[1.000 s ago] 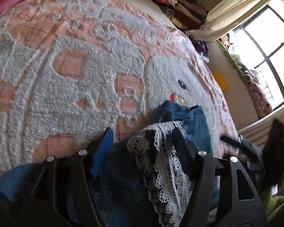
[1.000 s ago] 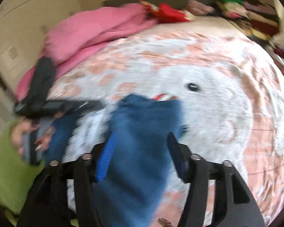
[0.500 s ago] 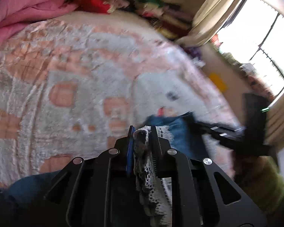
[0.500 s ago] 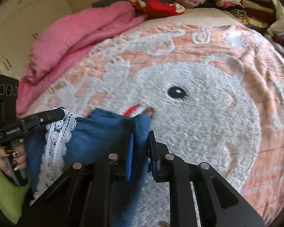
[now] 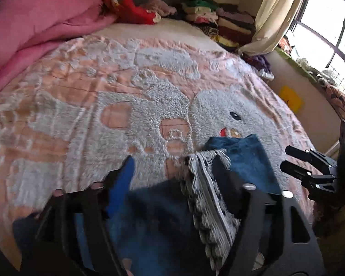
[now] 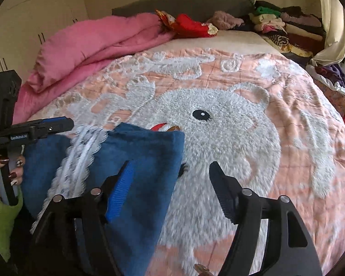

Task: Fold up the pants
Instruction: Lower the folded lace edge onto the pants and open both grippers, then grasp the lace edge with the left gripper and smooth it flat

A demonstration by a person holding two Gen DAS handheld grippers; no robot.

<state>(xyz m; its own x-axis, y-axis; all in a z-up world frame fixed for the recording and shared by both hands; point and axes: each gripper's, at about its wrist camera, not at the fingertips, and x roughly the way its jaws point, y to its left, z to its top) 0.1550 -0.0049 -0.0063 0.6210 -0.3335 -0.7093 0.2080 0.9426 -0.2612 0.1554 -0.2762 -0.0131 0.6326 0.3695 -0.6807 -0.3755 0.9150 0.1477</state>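
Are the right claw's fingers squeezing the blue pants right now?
Apart. In the right wrist view the right gripper has just opened wide; the blue pants lie flat on the blanket, with the pads clear of the cloth.

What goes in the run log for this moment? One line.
left claw: just opened, off lace trim | right claw: just opened | blue pants: lying on bedspread

bed: peach blanket point(image 6: 287, 96) with a fuzzy white bear | 10 o'clock: pink duvet point(image 6: 92, 46) | 1 o'clock: messy clothes stack point(image 6: 285, 30) | 2 o'clock: cream curtain point(image 5: 276, 18)
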